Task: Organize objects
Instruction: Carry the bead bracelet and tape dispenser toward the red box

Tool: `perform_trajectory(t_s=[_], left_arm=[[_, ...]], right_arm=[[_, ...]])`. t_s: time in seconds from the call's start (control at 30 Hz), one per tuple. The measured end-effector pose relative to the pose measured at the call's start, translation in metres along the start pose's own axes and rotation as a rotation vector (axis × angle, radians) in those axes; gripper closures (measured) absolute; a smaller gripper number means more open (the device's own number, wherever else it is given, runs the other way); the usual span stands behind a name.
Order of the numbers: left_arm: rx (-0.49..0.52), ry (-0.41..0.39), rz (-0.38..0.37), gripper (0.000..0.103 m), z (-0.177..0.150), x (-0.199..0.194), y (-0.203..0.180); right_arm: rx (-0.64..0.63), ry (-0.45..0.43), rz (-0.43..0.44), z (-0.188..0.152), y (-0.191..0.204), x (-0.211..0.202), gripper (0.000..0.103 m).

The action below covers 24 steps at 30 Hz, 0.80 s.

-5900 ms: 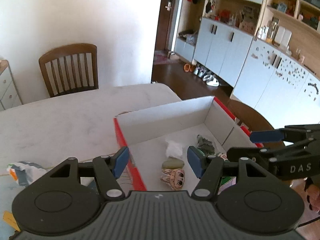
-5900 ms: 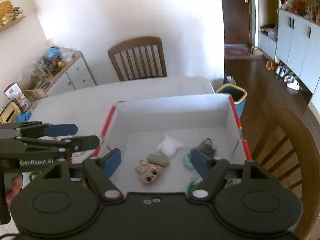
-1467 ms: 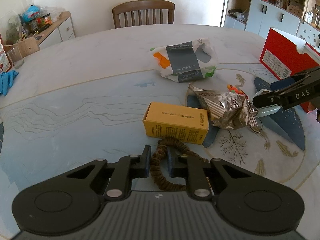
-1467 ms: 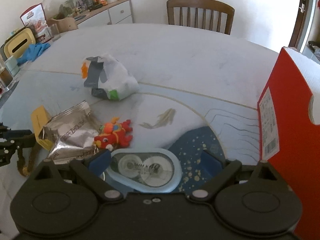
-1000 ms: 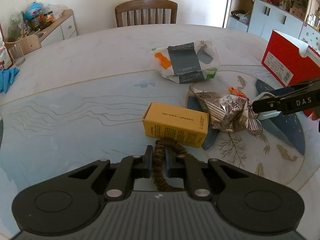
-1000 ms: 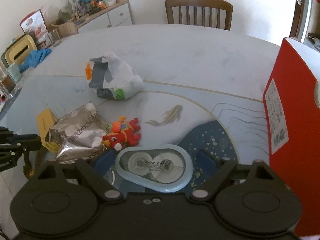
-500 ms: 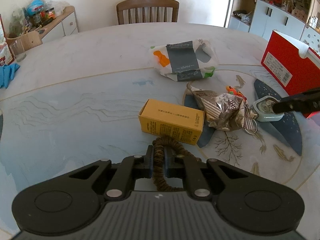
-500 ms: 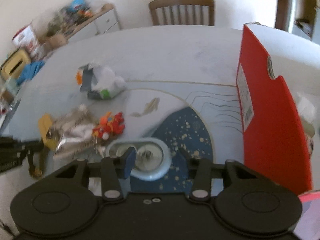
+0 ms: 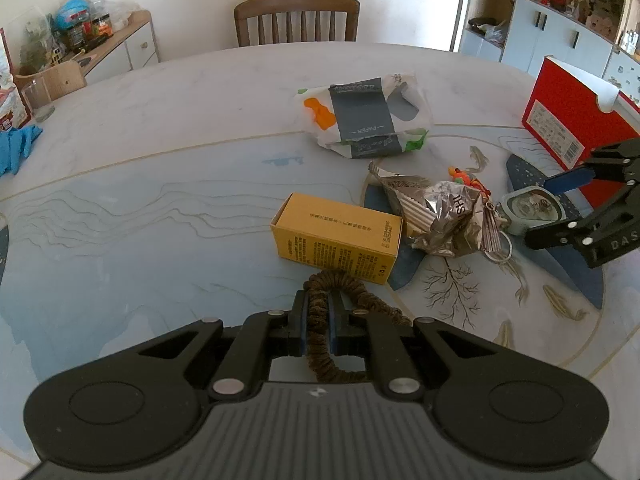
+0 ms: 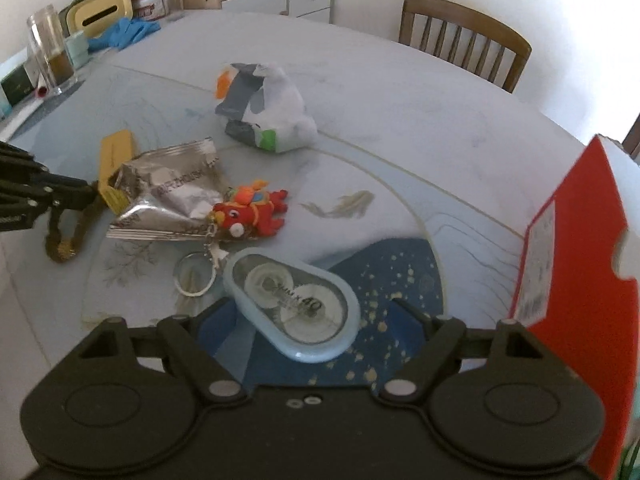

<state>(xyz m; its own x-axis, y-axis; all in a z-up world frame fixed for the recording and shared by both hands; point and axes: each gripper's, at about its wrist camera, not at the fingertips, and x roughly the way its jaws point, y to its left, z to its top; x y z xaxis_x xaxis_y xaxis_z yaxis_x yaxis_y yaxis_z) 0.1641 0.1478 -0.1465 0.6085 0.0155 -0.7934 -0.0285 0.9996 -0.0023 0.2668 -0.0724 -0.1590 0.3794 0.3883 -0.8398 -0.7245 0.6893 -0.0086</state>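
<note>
My left gripper is shut on a brown braided cord loop lying on the table just in front of a yellow box. My right gripper is open, its fingers on either side of a light blue correction-tape dispenser on the table. The dispenser also shows in the left wrist view. The red shoe box stands at the right.
A silver foil packet, a red toy keychain with a ring, and a white paper-tissue pack lie mid-table. A glass jar and blue gloves are at the far left. A wooden chair stands behind.
My left gripper stays shut on the cord. My right gripper swung left and lower, so the tape dispenser sits close between its wider-open fingers.
</note>
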Motion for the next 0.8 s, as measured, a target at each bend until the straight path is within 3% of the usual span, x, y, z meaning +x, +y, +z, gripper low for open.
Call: perform_trajectory(t_s=[0.2,0.4,0.8], left_arm=[[-0.011,0.0,0.003,0.094,0.0,0.0,0.0],[-0.026,0.0,0.002,0.094,-0.003,-0.005,-0.002],[-0.027,-0.052,-0.07,0.094,0.0,-0.037,-0.023]], right_arm=[[-0.009,-0.045,0.024,0.002,-0.001,0.007,0.021],[-0.037,-0.057,0.036,0.003,0.008,0.003,0.036],[0.106,-0.063,-0.035,-0.025,0.025,-0.037,0.036]])
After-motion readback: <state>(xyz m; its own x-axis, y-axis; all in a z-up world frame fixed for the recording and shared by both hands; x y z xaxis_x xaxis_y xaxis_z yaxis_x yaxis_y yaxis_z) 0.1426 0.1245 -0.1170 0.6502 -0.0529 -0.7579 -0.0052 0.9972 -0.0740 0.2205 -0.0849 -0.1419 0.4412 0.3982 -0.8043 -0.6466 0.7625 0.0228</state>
